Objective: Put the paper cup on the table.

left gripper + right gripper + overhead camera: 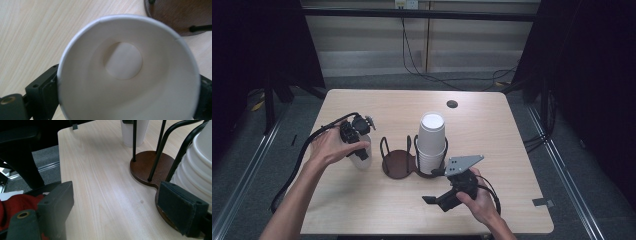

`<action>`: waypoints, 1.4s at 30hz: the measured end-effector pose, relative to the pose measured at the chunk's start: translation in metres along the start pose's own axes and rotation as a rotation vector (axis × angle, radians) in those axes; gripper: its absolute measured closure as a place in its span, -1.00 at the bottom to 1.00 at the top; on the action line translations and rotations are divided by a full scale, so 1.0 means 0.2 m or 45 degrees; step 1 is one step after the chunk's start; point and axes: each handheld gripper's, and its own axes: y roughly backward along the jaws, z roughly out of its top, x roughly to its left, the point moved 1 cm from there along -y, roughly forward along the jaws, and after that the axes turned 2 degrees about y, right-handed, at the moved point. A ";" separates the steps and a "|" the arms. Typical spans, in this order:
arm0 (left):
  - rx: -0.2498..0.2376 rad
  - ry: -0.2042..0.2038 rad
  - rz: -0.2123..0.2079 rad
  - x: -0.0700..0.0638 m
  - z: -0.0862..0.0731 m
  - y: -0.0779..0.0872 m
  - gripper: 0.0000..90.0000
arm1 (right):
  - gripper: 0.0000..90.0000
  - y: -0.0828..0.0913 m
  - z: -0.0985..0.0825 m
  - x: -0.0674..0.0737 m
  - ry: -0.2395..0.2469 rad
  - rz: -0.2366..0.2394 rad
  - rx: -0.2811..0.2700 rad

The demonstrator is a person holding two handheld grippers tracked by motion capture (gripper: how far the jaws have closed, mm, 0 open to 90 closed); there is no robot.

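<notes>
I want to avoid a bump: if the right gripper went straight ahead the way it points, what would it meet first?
Probably the cup holder's brown base, with the stacked white cups close beside its jaw; depth is unclear.

Light wood table (362,200): single paper cup (363,156), brown two-ring cup holder (398,164), cup stack (432,142) in right ring.

Two black jaws of the right gripper (117,212) stand wide apart over a pale wooden table (100,182), nothing between them. Ahead, a dark round holder (147,167) with black rods; stacked white cups (197,167) fill its right side. A single cup (133,132) stands beyond.
</notes>
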 end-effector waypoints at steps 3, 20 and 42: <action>0.007 0.004 -0.013 0.00 0.00 -0.01 -0.86 | -0.69 0.00 0.00 0.00 -0.003 -0.005 0.005; -0.057 -0.052 -0.082 0.03 -0.07 -0.06 -0.85 | -0.69 -0.01 0.00 0.01 0.000 -0.013 0.014; -0.161 -0.008 -0.177 0.09 -0.27 -0.10 -0.85 | -0.69 -0.01 -0.01 0.00 -0.010 -0.010 0.023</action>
